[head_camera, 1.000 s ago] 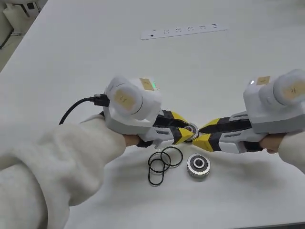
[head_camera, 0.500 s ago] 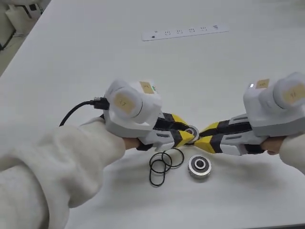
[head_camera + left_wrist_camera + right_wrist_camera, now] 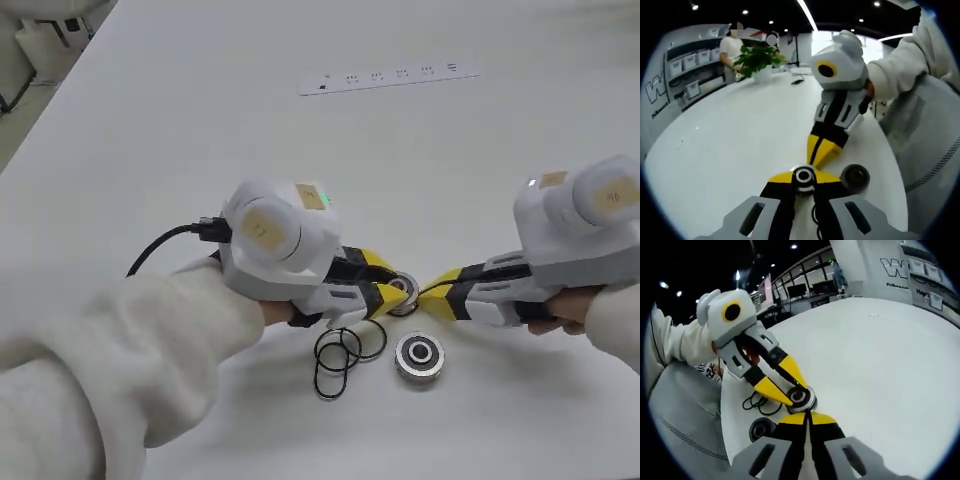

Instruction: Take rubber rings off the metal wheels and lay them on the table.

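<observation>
Low over the near side of the white table (image 3: 200, 120), the two grippers are still nose to nose, much as they were a second ago. The left gripper (image 3: 391, 292) keeps its yellow jaws clamped on a metal wheel (image 3: 403, 289), held up off the surface, and its own view shows that wheel seated squarely between the tips. From 3 o'clock the right gripper (image 3: 432, 292) still presses in. Its jaws are drawn together with no gap between them, and their point sits right at the wheel's rim. Whether a ring is nipped between them, I cannot tell. What has changed? Very little. The whole head view has slid down a touch, and that is the camera's doing, since the power strip (image 3: 388, 76) at 12 o'clock has slid down along with everything else. At 5 o'clock from the held wheel, the second wheel (image 3: 417, 356) lies flat where it lay before. At 7 o'clock the black rubber rings (image 3: 338, 356) sit in the same overlapping cluster on the table, just beside that wheel but not touching it. A black cable (image 3: 160, 246) still trails off the left gripper's housing toward 9 o'clock, above the person's pale sleeve (image 3: 120, 370).
</observation>
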Demonstrator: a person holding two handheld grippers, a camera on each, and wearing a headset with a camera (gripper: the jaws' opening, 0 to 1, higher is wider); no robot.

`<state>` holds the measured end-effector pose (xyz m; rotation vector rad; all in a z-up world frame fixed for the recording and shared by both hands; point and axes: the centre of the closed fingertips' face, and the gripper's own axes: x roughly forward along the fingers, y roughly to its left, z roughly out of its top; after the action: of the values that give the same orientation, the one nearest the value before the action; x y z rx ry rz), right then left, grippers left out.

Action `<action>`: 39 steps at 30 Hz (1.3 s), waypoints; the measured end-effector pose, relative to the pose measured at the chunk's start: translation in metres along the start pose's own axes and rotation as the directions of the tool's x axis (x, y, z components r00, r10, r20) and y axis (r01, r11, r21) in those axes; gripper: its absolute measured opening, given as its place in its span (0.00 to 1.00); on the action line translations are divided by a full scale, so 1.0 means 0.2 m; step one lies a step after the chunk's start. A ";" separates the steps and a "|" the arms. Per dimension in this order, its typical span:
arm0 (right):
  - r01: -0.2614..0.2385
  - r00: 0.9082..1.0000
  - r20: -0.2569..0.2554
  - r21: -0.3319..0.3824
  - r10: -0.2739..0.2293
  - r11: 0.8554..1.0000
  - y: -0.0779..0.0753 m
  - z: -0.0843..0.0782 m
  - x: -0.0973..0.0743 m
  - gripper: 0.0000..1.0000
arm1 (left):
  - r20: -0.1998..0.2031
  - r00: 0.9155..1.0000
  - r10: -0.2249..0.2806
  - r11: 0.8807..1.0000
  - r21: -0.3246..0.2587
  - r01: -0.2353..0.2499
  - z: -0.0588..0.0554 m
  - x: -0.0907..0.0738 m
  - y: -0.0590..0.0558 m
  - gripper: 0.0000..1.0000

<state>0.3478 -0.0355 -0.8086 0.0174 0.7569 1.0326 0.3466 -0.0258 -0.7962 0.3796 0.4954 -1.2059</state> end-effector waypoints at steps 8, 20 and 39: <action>-0.019 0.998 0.062 0.154 0.009 0.988 -0.02 0.02 -0.02 0.00 | 0.012 1.000 0.004 1.000 0.001 -0.004 0.00 0.00 0.00 0.14; -0.090 0.992 0.120 0.396 0.046 0.914 -0.01 0.02 -0.02 0.00 | 0.024 1.000 0.004 1.000 -0.001 -0.004 0.00 0.00 0.00 0.14; -0.025 0.997 0.073 0.263 0.005 0.965 0.04 0.08 -0.01 0.00 | 0.015 1.000 0.010 1.000 0.015 -0.010 0.00 0.00 0.00 0.13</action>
<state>0.3494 -0.0271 -0.7935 0.2884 0.8247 0.9344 0.3464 -0.0260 -0.7967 0.3851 0.4717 -1.2023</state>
